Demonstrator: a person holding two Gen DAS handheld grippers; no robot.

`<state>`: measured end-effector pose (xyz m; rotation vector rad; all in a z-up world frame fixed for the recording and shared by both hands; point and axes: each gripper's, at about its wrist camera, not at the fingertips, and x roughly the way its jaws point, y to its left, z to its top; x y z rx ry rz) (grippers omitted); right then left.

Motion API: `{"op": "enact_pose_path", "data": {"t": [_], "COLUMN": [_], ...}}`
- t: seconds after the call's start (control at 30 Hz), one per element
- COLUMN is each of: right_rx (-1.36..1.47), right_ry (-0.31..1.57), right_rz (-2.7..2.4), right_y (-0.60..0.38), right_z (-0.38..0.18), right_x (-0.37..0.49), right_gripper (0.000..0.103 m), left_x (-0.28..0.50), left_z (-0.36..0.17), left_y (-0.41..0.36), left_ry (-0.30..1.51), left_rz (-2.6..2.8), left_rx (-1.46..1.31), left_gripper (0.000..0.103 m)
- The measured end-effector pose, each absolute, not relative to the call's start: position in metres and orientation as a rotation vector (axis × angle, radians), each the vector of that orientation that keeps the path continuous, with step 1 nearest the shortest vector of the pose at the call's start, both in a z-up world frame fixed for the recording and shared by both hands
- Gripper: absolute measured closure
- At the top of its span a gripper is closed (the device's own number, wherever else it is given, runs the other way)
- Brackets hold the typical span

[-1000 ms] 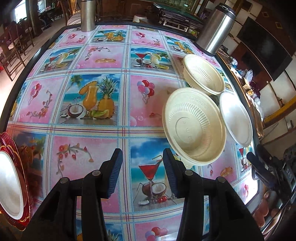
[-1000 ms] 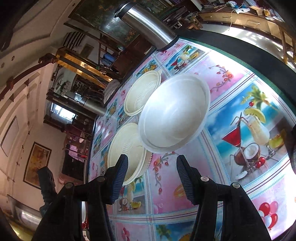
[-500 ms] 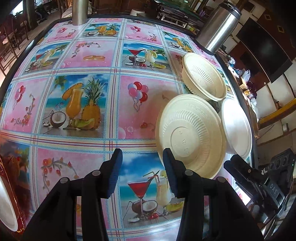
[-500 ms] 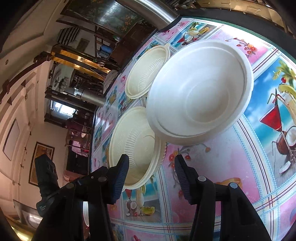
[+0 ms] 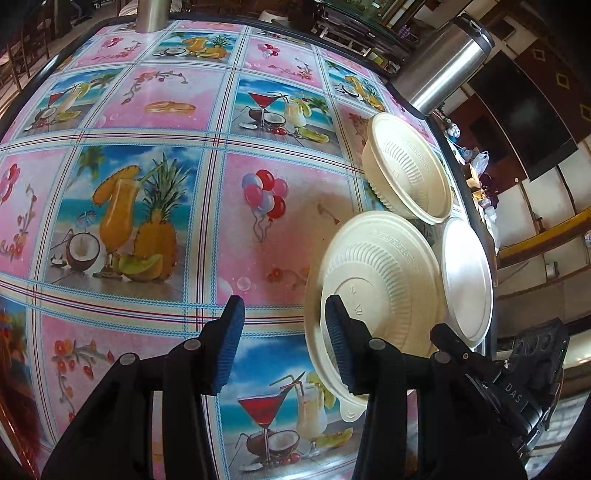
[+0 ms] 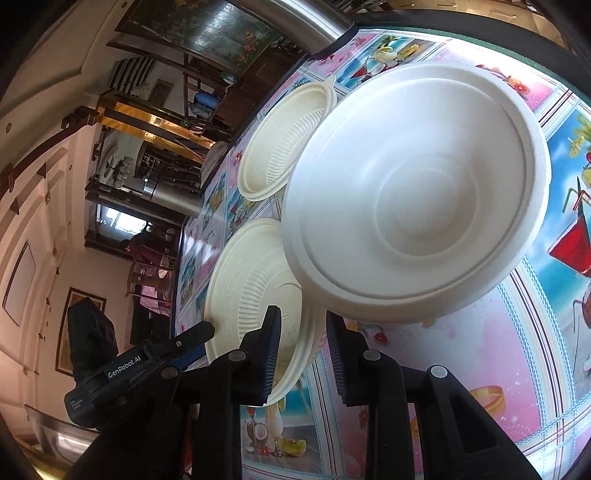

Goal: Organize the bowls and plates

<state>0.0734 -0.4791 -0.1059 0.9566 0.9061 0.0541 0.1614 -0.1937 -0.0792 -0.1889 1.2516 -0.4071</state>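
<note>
Three bowls sit by the table's right edge: a near cream ribbed bowl, a far cream ribbed bowl and a smooth white bowl. My left gripper is open. The near cream bowl's left rim lies between its jaws, untouched, and its right finger hangs over the bowl's inside. My right gripper straddles the same bowl's opposite rim. Its jaws are closing, with a small gap still showing beside the rim. The white bowl overlaps the near cream bowl's rim.
A steel flask stands at the far right corner, and another at the far edge. The patterned tablecloth covers the table. The table's dark edge runs just behind the bowls.
Both grippers have come in lower and closer to the near cream bowl. The right jaws have narrowed around its rim. The left gripper's opening is unchanged.
</note>
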Motion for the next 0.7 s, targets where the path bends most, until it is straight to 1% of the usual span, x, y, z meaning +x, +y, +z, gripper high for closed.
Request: {"op": "enact_pose_path", "data": {"t": [0.07, 0.2, 0.33, 0.4, 0.43, 0.5, 0.53, 0.6, 0.7], "right_rx": [0.948, 0.944, 0.938, 0.929, 0.926, 0.928, 0.93, 0.925, 0.924], "right_ry": [0.907, 0.913, 0.916, 0.915, 0.914, 0.914, 0.915, 0.914, 0.912], "right_rz": [0.053, 0.053, 0.056, 0.053, 0.052, 0.056, 0.059, 0.059, 0.06], "right_y": [-0.4806, -0.4822, -0.4817, -0.4818, -0.4817, -0.481, -0.481, -0.4809, -0.4807], "right_z": [-0.1072, -0.1088, -0.1094, -0.1089, -0.1087, -0.1092, -0.1097, -0.109, -0.1085], "right_x": [0.0748, 0.0738, 0.0768, 0.0767, 0.077, 0.0774, 0.0778, 0.0772, 0.0773], "right_gripper": [0.081, 0.085, 0.087, 0.088, 0.088, 0.088, 0.088, 0.088, 0.089], "left_x": [0.1619, 0.1614, 0.1602, 0.1602, 0.1604, 0.1604, 0.1598, 0.1592, 0.1587], "left_z": [-0.081, -0.0841, -0.0822, -0.0807, -0.0803, -0.0801, -0.08, -0.0804, -0.0793], "left_y": [-0.1953, -0.1998, -0.2008, -0.2003, -0.1996, -0.1998, -0.201, -0.2029, -0.204], "left_ry": [1.254, 1.263, 1.248, 1.236, 1.232, 1.232, 1.232, 1.232, 1.229], "left_rz": [-0.409, -0.428, -0.428, -0.415, -0.413, -0.425, -0.43, -0.44, -0.445], "left_rx": [-0.188, -0.185, -0.174, -0.162, -0.162, -0.167, -0.163, -0.163, -0.164], "left_gripper": [0.06, 0.06, 0.061, 0.071, 0.073, 0.082, 0.084, 0.091, 0.095]}}
